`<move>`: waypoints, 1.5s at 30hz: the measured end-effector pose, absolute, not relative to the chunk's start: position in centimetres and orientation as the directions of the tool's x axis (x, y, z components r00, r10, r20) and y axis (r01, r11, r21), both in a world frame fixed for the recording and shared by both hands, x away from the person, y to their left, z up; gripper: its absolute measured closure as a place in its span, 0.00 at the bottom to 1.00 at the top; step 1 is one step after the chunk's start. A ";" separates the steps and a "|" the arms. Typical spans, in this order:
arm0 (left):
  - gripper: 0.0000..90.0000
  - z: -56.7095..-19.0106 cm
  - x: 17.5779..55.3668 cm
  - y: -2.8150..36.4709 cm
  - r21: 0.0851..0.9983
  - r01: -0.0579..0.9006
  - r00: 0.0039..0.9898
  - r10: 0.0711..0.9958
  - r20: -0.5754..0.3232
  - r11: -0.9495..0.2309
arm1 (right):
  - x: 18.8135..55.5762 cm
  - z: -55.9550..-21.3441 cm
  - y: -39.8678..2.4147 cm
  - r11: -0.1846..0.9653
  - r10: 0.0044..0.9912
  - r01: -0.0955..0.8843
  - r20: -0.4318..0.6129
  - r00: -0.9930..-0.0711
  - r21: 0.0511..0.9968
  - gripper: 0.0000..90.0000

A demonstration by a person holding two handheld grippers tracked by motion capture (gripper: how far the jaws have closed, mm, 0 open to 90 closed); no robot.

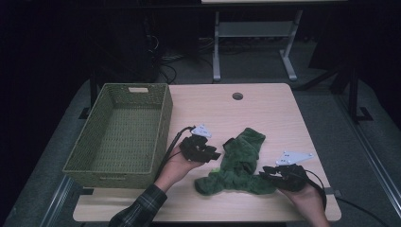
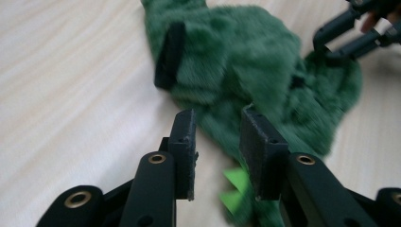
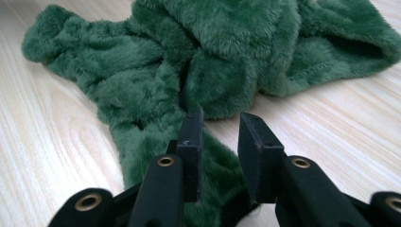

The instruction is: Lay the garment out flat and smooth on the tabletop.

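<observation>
A dark green plush garment (image 1: 239, 163) lies crumpled on the wooden table (image 1: 279, 111), toward the front right. My left gripper (image 1: 216, 155) sits just off the garment's left edge. In the left gripper view, my left gripper (image 2: 217, 137) is open over the garment (image 2: 246, 71) with nothing pressed between its pads. My right gripper (image 1: 264, 172) rests at the garment's front right end. In the right gripper view, my right gripper (image 3: 220, 137) is open just above the fuzzy cloth (image 3: 213, 61). The garment carries a black patch (image 2: 169, 56) and bright green points (image 2: 234, 187).
A green woven basket (image 1: 163, 127) stands open on the left half of the table, close to the left hand. A round cable hole (image 1: 237, 96) sits near the far edge. The right gripper (image 2: 340, 38) appears at the top right of the left gripper view.
</observation>
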State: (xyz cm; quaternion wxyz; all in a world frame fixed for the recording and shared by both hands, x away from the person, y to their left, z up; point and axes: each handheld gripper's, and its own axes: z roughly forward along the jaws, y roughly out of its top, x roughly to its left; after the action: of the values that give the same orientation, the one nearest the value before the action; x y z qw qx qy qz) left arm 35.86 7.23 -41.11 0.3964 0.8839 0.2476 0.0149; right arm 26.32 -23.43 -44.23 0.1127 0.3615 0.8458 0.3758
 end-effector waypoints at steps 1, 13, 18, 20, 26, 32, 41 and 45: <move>0.72 -41.1 36.3 7.0 0.711 0.425 0.878 0.446 -0.173 -0.561 | 26.4 -44.3 -23.3 0.454 0.696 0.531 0.087 -0.713 0.715 0.77; 0.65 -42.2 40.1 3.5 0.714 0.442 0.877 0.430 -0.215 -0.544 | 26.2 -44.8 -23.1 0.447 0.702 0.548 0.103 -0.705 0.707 0.76; 0.70 -42.8 40.5 2.9 0.697 0.450 0.880 0.409 -0.241 -0.559 | 25.6 -44.8 -23.2 0.435 0.713 0.561 0.112 -0.692 0.704 0.75; 0.78 -42.8 40.4 2.8 0.694 0.438 0.887 0.400 -0.230 -0.572 | 25.5 -44.8 -23.2 0.431 0.716 0.563 0.113 -0.689 0.705 0.75; 0.95 -42.5 40.0 3.6 0.708 0.437 0.884 0.411 -0.224 -0.554 | 25.6 -44.9 -22.4 0.432 0.716 0.568 0.118 -0.689 0.701 0.73; 0.95 -42.0 39.5 4.8 0.729 0.443 0.874 0.431 -0.224 -0.521 | 26.3 -45.1 -21.5 0.430 0.715 0.577 0.128 -0.687 0.694 0.70; 0.95 -41.8 38.9 5.4 0.728 0.451 0.869 0.438 -0.228 -0.516 | 27.4 -45.6 -21.0 0.419 0.735 0.601 0.135 -0.665 0.681 0.69; 0.95 -41.9 38.7 5.5 0.722 0.450 0.872 0.434 -0.228 -0.526 | 28.1 -46.0 -21.1 0.416 0.744 0.615 0.138 -0.653 0.669 0.74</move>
State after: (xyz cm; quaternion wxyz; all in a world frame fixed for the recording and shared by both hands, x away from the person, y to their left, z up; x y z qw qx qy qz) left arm 38.74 5.52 -41.86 0.4159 0.8734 0.2530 -0.0099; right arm 28.13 -21.10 -46.03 0.0904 0.4063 0.8366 0.3561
